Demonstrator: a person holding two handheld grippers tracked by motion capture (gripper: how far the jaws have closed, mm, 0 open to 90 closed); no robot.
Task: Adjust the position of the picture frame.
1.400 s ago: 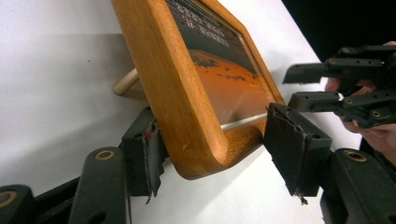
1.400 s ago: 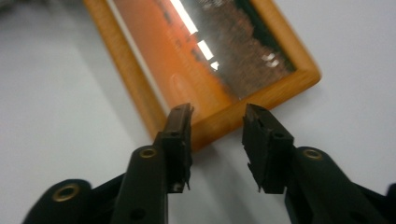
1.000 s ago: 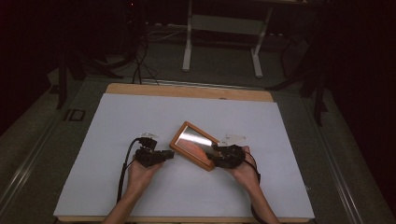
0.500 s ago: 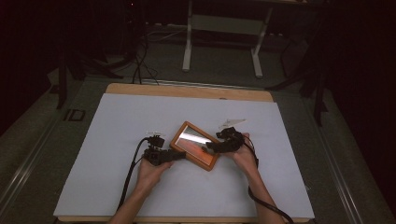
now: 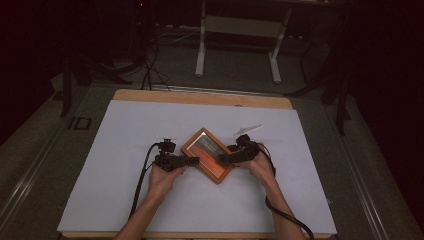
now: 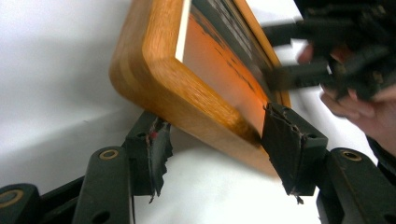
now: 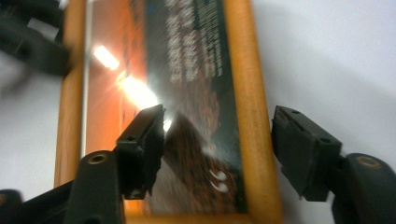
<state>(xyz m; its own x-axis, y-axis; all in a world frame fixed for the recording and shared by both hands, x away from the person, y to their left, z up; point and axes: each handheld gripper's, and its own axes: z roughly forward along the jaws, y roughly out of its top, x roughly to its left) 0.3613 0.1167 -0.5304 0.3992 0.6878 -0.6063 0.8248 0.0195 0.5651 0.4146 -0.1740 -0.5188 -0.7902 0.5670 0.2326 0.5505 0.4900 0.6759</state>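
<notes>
We see the left gripper at the frame's left corner – jaws spread, just opened wider, straddling the wooden rim without pinching; in the left gripper view one pad sits over the glass, the other under the rim. The frame lies flat on the white table, about mid-table, turned diagonal to its edges. The right gripper works the frame's right side – jaws apart, just closed in a little, rim between them, pads clear of it.
</notes>
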